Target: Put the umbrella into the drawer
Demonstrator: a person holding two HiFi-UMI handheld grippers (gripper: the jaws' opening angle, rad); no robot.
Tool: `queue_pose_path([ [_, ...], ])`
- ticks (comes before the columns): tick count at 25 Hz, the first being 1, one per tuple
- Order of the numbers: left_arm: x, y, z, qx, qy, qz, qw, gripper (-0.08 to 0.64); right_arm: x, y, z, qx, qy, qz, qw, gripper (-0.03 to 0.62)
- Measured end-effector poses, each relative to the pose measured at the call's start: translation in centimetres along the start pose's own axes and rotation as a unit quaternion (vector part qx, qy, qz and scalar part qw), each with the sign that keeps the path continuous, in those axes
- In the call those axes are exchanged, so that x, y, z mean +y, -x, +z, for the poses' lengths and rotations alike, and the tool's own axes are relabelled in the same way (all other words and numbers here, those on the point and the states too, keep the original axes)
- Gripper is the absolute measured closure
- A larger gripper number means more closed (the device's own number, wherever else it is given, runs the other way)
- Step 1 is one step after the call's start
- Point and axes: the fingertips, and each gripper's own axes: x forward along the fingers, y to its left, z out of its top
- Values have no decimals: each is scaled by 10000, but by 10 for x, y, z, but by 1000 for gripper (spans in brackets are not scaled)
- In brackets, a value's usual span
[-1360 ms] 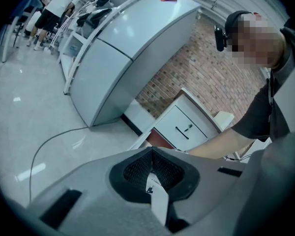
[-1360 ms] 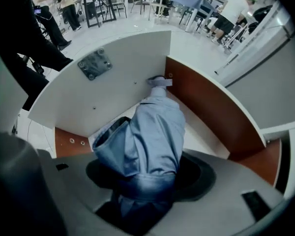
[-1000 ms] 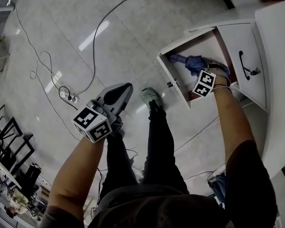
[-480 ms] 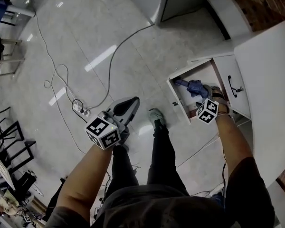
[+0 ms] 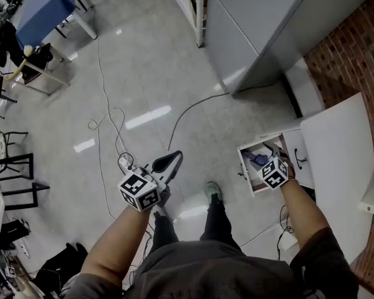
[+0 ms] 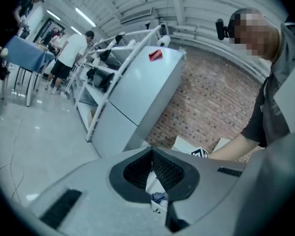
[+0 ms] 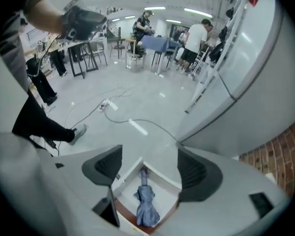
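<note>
The folded blue umbrella [image 7: 145, 203] lay inside the open white drawer [image 7: 167, 196]. Well above it, the right gripper [image 7: 149, 155] pointed down, its jaws spread with nothing gripped between them, having just narrowed a little. The left gripper [image 6: 151, 152], off over the tiled floor [image 5: 143, 73], had its jaws pressed together, empty

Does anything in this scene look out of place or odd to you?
The drawer stands open, with the folded blue umbrella lying inside. A cable trails loose across the floor. Nothing looks spilled or broken.
</note>
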Motion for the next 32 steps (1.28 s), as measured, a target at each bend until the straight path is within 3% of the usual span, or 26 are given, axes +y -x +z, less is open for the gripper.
queue_pose_path([
  [7,1,122,82,-615,-307,536,9962,568,12,82,195,-1503,-567,311,9865,306],
  [11,6,195,119,-961,-506,878,9902,568,39,121,305,-2274,-526,645,9702,352],
  [17,-5,270,150,-1236,-736,1227,9820,568,90,179,417,-3158,-379,1157,9410,408],
  [21,-16,304,160,-1361,-899,1453,9758,568,117,207,459,-3638,-339,1366,9208,490],
  [24,-30,323,168,-1507,-1022,1579,9705,568,127,232,474,-3938,-357,1255,9099,599],
  [28,-44,340,180,-1787,-1073,1681,9635,568,136,262,480,-4225,-400,1298,8961,600],
  [32,-55,344,185,-1900,-1167,1655,9607,568,136,278,478,-4319,-351,1306,8917,600],
])
